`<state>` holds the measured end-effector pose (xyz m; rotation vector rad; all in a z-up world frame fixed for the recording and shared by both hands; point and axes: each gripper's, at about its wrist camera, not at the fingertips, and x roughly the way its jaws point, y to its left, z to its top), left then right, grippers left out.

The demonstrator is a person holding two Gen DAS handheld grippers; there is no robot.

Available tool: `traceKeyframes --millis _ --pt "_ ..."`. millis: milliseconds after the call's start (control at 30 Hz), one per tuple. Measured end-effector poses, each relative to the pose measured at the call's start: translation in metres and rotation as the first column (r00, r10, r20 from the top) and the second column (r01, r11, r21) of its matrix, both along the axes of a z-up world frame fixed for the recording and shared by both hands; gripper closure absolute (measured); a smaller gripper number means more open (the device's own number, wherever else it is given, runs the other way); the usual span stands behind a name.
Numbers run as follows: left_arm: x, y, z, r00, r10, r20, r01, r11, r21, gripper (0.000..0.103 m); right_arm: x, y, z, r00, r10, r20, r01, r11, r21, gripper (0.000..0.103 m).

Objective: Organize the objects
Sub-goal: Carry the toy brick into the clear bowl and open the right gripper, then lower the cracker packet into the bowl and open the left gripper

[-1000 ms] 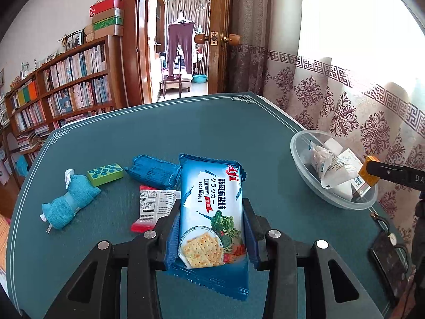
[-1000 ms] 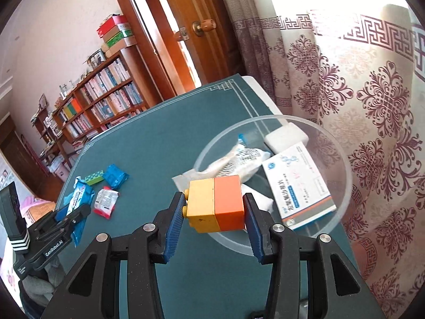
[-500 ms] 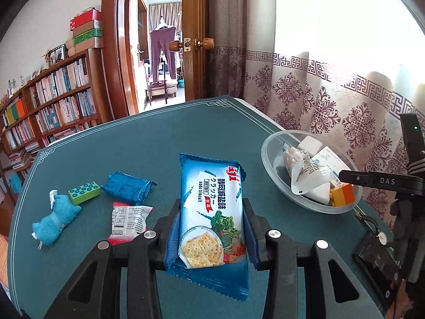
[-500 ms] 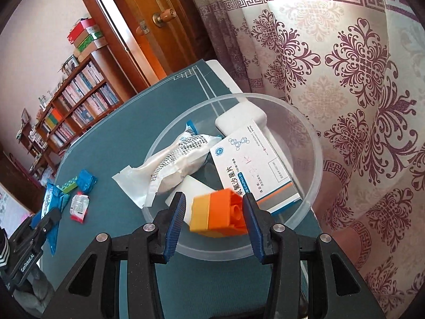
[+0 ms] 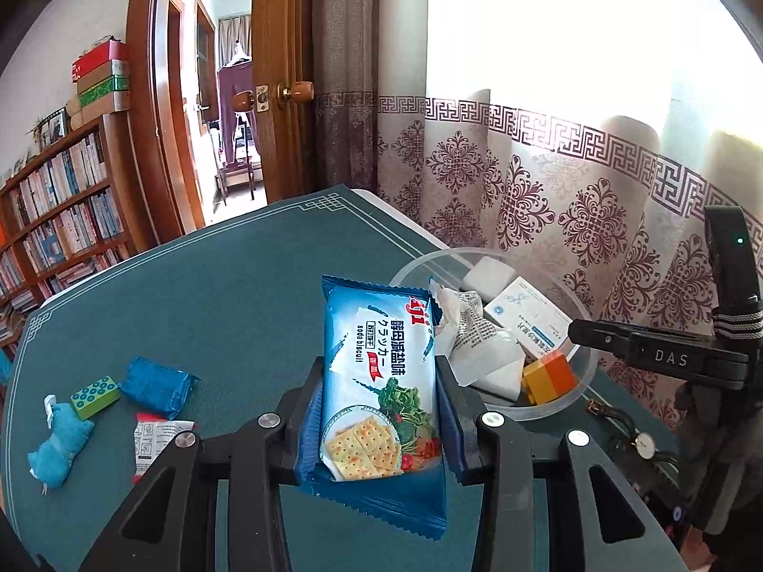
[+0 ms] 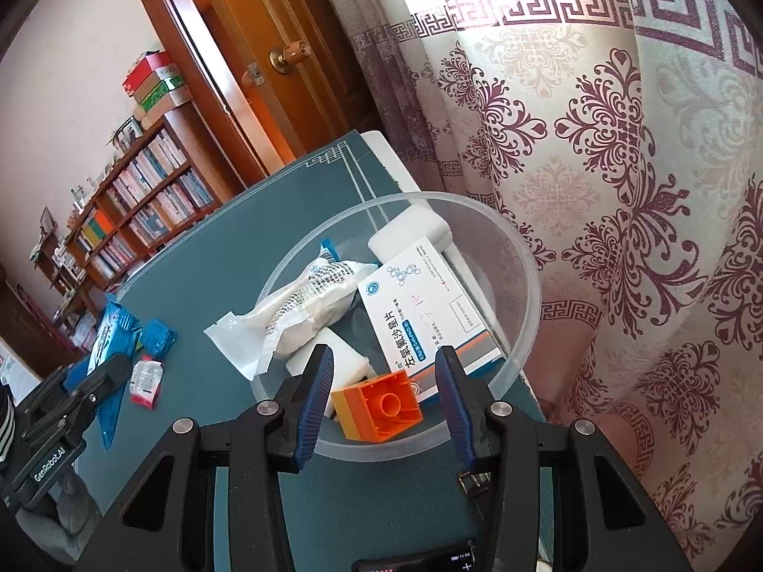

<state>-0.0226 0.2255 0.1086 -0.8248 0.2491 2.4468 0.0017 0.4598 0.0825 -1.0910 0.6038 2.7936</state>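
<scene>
My left gripper [image 5: 379, 367] is shut on a blue soda-cracker packet [image 5: 376, 333] and holds it above the teal table, just left of the clear plastic bowl [image 5: 584, 381]. An orange and yellow toy block [image 6: 381, 400] lies tipped over inside the bowl [image 6: 524, 257], hollow underside up. Above it my right gripper [image 6: 384, 357] is open; its blue pads do not touch the block. The bowl also holds a white medicine box [image 6: 424, 305], a white wrapped packet [image 6: 305, 305] and a white sponge-like block.
On the table's left lie a blue packet [image 5: 157, 383], a green studded block [image 5: 95, 395], a blue cloth toy [image 5: 57, 443] and a red-and-white sachet [image 5: 152, 438]. A wristwatch [image 5: 639, 443] lies right of the bowl. Patterned curtain hangs behind it.
The orange block left my right gripper and dropped into the bowl. My left gripper carried the cracker packet rightward, close to the bowl.
</scene>
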Motion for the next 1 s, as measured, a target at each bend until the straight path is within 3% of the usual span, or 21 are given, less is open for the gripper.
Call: traceKeyframes --millis 600,1000 --pt "-0.008 0.085 0.001 0.986 -0.162 0.036 0.162 0.987 -0.003 0.060 0.012 0.022 -0.004 0.998 -0.055 0.008 0.054 0.998 0.040 0.056" --pt "-0.017 0.119 -0.023 0.968 -0.228 0.102 0.229 0.973 0.005 0.059 0.019 0.034 -0.007 0.997 -0.079 0.010 0.079 0.996 0.041 0.056"
